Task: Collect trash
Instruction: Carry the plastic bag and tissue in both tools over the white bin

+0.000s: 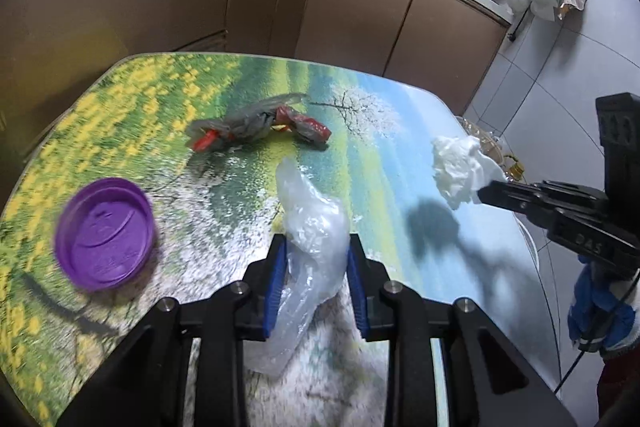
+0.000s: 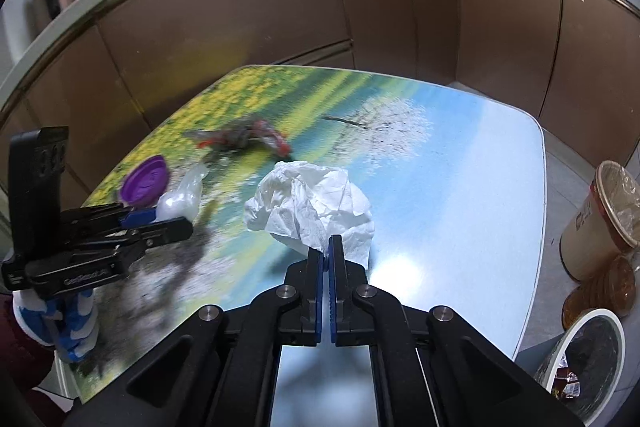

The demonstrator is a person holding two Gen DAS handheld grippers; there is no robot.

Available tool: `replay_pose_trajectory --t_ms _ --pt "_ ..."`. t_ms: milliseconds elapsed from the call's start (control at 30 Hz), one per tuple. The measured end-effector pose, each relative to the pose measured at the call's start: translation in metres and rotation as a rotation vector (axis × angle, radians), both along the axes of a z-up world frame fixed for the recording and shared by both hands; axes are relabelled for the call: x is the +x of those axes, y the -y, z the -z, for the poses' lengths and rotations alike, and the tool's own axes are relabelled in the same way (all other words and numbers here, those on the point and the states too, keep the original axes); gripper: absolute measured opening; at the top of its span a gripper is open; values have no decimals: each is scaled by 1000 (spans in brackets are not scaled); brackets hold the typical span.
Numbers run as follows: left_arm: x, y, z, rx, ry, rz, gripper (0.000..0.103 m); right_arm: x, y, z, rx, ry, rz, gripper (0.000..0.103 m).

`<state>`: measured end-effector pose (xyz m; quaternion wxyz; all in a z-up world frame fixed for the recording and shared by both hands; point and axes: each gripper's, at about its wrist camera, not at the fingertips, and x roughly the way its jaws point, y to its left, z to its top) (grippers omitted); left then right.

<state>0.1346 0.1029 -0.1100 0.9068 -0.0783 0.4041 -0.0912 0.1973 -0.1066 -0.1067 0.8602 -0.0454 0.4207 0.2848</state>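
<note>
Kitchen, printed table (image 2: 460,155). Right claw (image 2: 325,247) pinched fully onto crumpled tissue (image 2: 312,203); left claw (image 1: 316,259) clamps clear plastic bag (image 1: 312,227). White bin (image 2: 592,355) lies right, nearer right claw.

Lid (image 1: 105,233) lies on table (image 1: 400,131), left of wrapper (image 1: 260,125).

bright overhead light, glare on the glossy table (image 2: 460,187), motion blur, fisheye-bent dark corners
</note>
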Motion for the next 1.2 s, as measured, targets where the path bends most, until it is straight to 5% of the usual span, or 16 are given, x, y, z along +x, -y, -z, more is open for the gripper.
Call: replay_pose_trajectory --t_ms 1200 --pt "-141 46 -75 192 229 -12 27 -159 38 -71 57 98 40 2"
